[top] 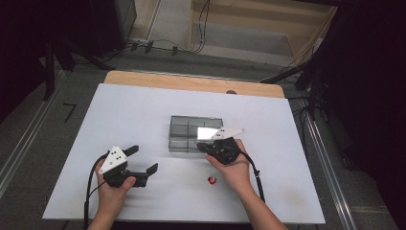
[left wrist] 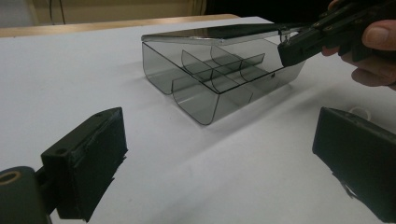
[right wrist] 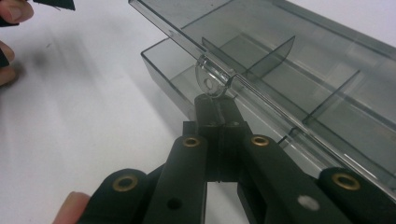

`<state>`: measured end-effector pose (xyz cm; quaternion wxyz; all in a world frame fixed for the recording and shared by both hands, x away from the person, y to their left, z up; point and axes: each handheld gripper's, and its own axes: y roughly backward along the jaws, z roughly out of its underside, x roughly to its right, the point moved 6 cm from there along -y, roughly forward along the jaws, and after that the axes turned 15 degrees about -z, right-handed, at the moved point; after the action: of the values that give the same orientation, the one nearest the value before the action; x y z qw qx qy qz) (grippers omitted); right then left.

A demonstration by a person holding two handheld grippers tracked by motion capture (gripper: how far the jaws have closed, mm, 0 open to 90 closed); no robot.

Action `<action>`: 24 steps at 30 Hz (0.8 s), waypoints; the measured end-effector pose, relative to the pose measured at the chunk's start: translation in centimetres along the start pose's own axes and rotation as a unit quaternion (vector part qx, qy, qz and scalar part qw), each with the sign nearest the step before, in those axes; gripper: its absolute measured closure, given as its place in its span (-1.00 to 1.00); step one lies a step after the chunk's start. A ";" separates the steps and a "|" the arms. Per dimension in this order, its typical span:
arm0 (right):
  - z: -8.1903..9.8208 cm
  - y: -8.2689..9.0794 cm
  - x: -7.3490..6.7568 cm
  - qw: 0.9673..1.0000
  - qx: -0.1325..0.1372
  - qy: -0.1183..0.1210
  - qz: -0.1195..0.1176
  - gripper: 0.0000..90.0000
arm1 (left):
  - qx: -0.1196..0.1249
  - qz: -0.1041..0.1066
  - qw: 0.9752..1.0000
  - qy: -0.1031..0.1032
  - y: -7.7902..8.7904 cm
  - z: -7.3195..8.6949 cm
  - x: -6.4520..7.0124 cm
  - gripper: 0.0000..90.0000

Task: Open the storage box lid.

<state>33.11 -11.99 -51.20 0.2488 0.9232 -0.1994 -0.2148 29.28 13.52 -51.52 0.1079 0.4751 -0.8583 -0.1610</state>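
A smoky clear box point(top: 184, 134) with inner dividers point(left wrist: 219, 70) sits mid-table. Its hinged lid point(left wrist: 219, 31) is lifted at the front edge and hangs slightly above the base point(right wrist: 170, 74). My right gripper point(top: 202, 145) is at the box's near right corner, shut on the lid's clear front tab point(right wrist: 210, 83); its closed jaws point(right wrist: 215, 109) meet right under that tab. The same gripper point(left wrist: 289, 49) appears in the left gripper view, holding the lid edge. My left gripper point(top: 142, 159) rests low on the table to the left of the box, open and holding nothing point(left wrist: 219, 149).
A small red and white object point(top: 212, 180) lies on the white table sheet point(top: 143, 110) just in front of my right hand. A wooden table edge point(top: 191, 82) runs along the far side. Cables and dark stands sit on the floor beyond.
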 end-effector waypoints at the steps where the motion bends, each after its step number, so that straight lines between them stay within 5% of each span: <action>1: -0.2 0.1 0.0 1.000 0.004 0.000 0.001 0.96 | 0.002 0.003 1.000 0.004 -0.1 -0.2 0.1 -0.94; 24: -2.2 1.2 0.1 1.000 0.020 0.008 0.004 0.96 | 0.001 0.028 0.999 -0.022 -2.6 -3.8 2.8 -0.97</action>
<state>33.93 -12.21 -48.83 0.2323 0.9288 -0.2056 -0.2027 31.11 9.17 -48.85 0.0930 0.4477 -0.8735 -0.1671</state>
